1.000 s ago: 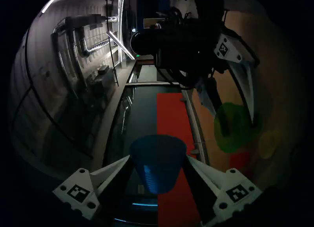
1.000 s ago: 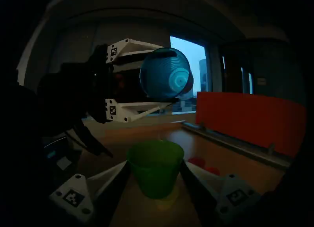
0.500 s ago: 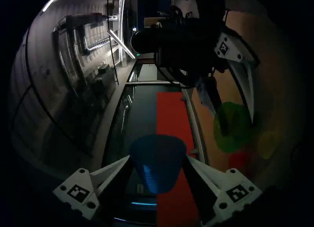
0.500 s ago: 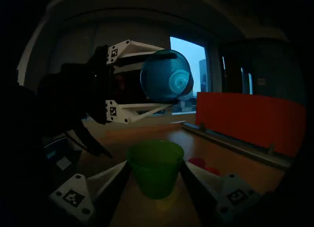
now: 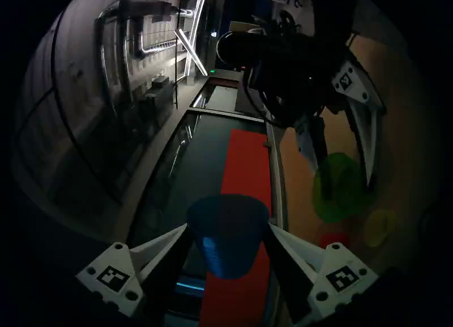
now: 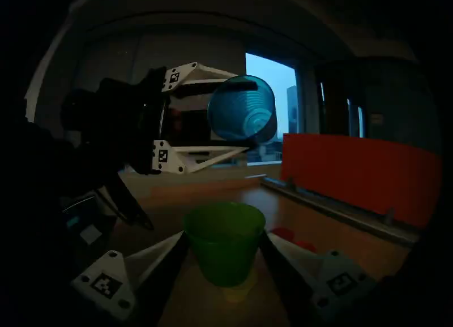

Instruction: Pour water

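Observation:
My left gripper (image 5: 227, 245) is shut on a blue cup (image 5: 227, 233). The right gripper view shows that blue cup (image 6: 242, 109) tipped on its side, its bottom facing the camera, high above the table. My right gripper (image 6: 224, 253) is shut on a green cup (image 6: 224, 242), which stands upright just over the wooden table (image 6: 317, 225). In the left gripper view the green cup (image 5: 338, 186) sits between the right gripper's white fingers (image 5: 368, 129), below and to the side of the blue cup. No stream of water is visible in the dim light.
A red partition (image 6: 362, 171) runs along the table's right edge in front of a window (image 6: 270, 98). A small red object (image 6: 286, 233) and a yellow disc (image 5: 379, 228) lie on the table near the green cup. A dark-sleeved arm (image 6: 51, 163) is at the left.
The blue cup has shifted slightly up and to the right in the right gripper view, and the left gripper's view has rotated. The green cup stays put.

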`<action>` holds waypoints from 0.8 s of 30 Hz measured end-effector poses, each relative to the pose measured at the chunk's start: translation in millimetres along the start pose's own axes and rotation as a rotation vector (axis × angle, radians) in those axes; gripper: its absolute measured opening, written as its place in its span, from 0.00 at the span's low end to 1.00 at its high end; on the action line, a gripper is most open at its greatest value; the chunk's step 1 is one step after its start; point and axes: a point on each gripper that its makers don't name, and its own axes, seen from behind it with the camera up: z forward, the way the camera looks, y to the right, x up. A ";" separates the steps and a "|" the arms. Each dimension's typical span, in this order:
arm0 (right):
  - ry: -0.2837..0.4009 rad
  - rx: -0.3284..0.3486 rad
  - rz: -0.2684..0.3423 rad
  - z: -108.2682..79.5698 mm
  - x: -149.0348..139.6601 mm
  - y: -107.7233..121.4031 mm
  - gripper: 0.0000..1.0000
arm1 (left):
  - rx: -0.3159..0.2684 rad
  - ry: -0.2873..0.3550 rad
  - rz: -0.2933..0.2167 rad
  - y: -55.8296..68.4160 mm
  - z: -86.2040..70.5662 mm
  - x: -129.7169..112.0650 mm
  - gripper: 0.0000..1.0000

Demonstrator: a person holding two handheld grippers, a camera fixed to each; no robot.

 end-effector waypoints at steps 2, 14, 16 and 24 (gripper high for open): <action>0.002 -0.001 0.001 -0.4 0.2 0.6 0.98 | 0.001 -0.002 -0.044 -1.2 -0.2 -1.8 0.84; 0.008 -0.006 -0.006 -2.7 4.2 1.1 0.98 | -0.016 0.004 -0.324 -2.4 -3.1 -11.6 0.84; 0.011 -0.007 -0.007 -3.3 5.8 1.1 0.98 | -0.020 0.001 -0.366 -2.0 -3.8 -12.9 0.84; 0.014 -0.010 -0.013 -4.8 8.5 0.0 0.98 | -0.039 0.007 -0.567 -3.5 -7.4 -14.1 0.84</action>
